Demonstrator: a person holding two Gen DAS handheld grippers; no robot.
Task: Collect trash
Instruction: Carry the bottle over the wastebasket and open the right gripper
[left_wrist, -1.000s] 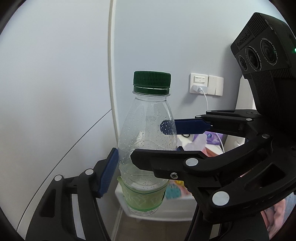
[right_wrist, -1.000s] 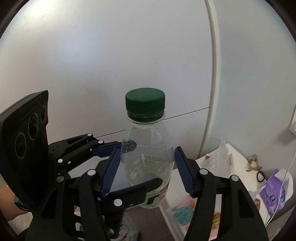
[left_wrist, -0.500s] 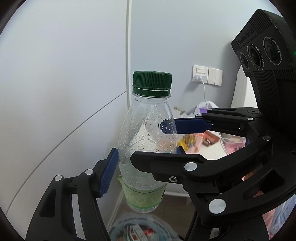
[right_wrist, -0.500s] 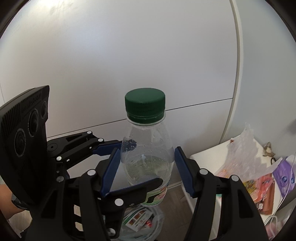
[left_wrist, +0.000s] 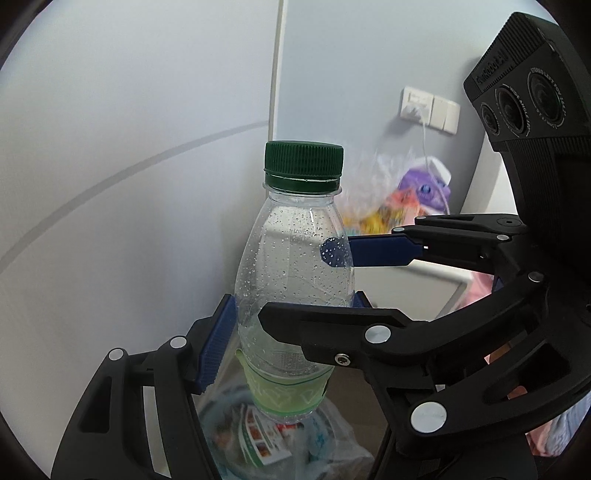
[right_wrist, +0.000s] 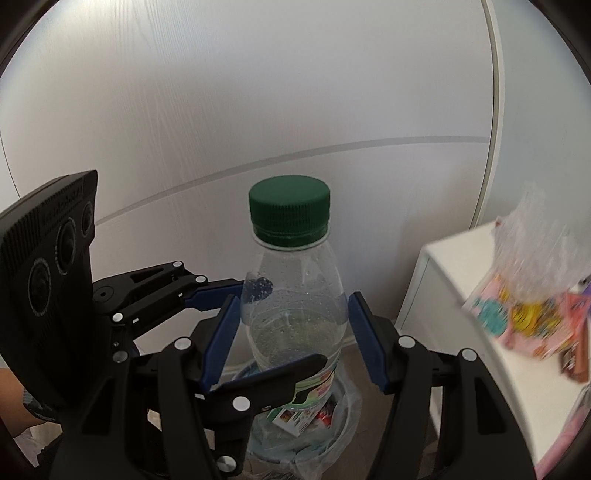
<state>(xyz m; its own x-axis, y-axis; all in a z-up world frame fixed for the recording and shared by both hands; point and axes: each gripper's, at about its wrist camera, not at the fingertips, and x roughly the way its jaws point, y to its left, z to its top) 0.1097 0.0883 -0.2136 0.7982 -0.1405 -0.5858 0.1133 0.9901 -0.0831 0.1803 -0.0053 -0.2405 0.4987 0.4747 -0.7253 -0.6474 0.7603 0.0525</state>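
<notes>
A clear plastic bottle (left_wrist: 295, 266) with a green cap and a pale green label stands upright, gripped by both grippers at once. My left gripper (left_wrist: 291, 317) is shut on its lower body, blue pads against both sides. From the right, the right gripper's fingers (left_wrist: 380, 251) cross it, one behind and one in front. In the right wrist view the bottle (right_wrist: 295, 306) sits between the pads of my right gripper (right_wrist: 293, 336), shut on it. Below hangs a bag-lined trash bin (right_wrist: 325, 435) holding wrappers, also seen as the bin (left_wrist: 266, 443) under the bottle's base.
A white cabinet front (right_wrist: 258, 110) fills the background. A white bedside table (right_wrist: 472, 354) stands right of the bin, with a clear bag of colourful snack packets (right_wrist: 528, 295) on top. A wall socket (left_wrist: 428, 109) with a cable is on the blue wall.
Both grippers have come down together with the bottle held between them. The lined bin has come into view beneath the bottle, and the bedside table now looks closer.
</notes>
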